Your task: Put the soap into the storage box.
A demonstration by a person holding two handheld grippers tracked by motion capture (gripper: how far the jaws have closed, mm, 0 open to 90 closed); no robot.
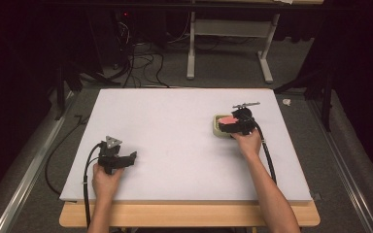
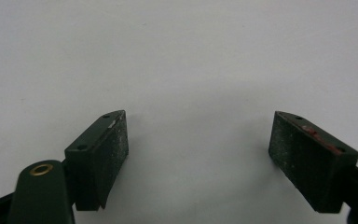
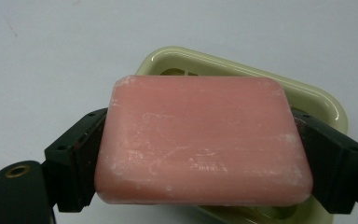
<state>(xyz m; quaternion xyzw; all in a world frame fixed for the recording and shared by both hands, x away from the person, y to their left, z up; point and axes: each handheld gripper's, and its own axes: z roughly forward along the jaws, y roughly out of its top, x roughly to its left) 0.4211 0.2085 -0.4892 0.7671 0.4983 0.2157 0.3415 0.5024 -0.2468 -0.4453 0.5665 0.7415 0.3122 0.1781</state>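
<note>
The right gripper pinches a pink bar of soap by its two short ends, one black jaw pressed against each, at the centre of the right gripper view. Directly behind and beneath the bar sits a pale green soap dish, its glossy rim curving out from the upper centre toward the right edge of the frame; whether the soap touches the dish cannot be told. In the high view the same right gripper appears right of centre, the soap a small pink patch over the soap dish, with the person's right hand gripping the tool from below. At lower left of that frame the left hand holds the left gripper low over the white table, well apart from the dish. In the left gripper view, the left gripper has its jaws spread wide with nothing but bare white surface between them.
</note>
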